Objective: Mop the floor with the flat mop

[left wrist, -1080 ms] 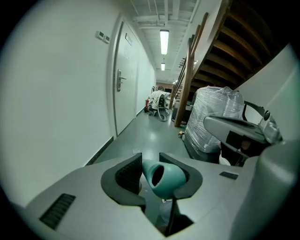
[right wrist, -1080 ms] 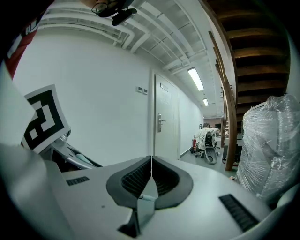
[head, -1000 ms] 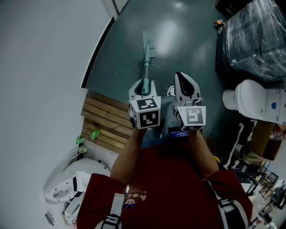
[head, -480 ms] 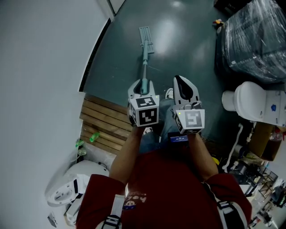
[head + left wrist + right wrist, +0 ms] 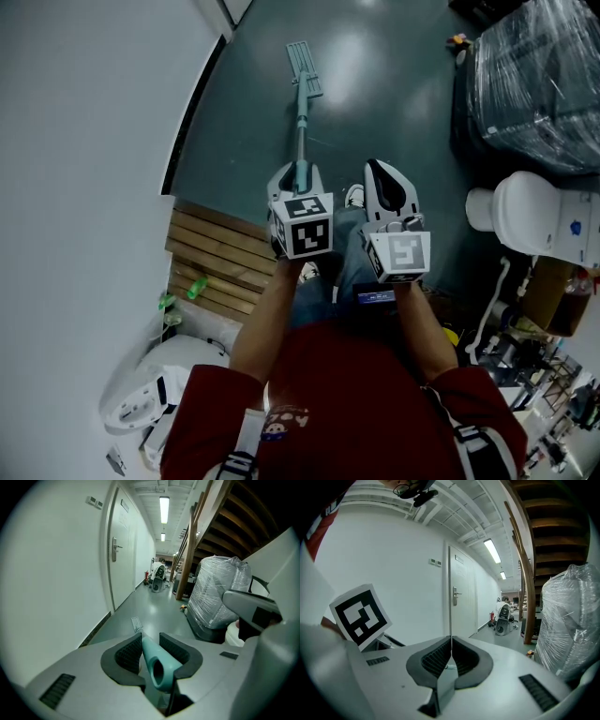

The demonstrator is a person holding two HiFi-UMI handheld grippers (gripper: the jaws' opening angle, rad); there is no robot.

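The flat mop lies on the dark green floor, its narrow head far ahead near the wall's base and its teal handle running back to me. My left gripper is shut on the top end of that handle; in the left gripper view the handle sits between the black pads, with the mop head small on the floor beyond. My right gripper hangs just to the right, apart from the mop. In the right gripper view it is shut, pads together with nothing between them.
A white wall runs along the left, with a door farther down the corridor. A wooden pallet lies at my left foot. A plastic-wrapped load and a white toilet-like fixture stand at the right.
The mop head has slid farther away along the floor, toward the wall's base. The left gripper moved slightly forward with the handle. The right gripper has barely moved.
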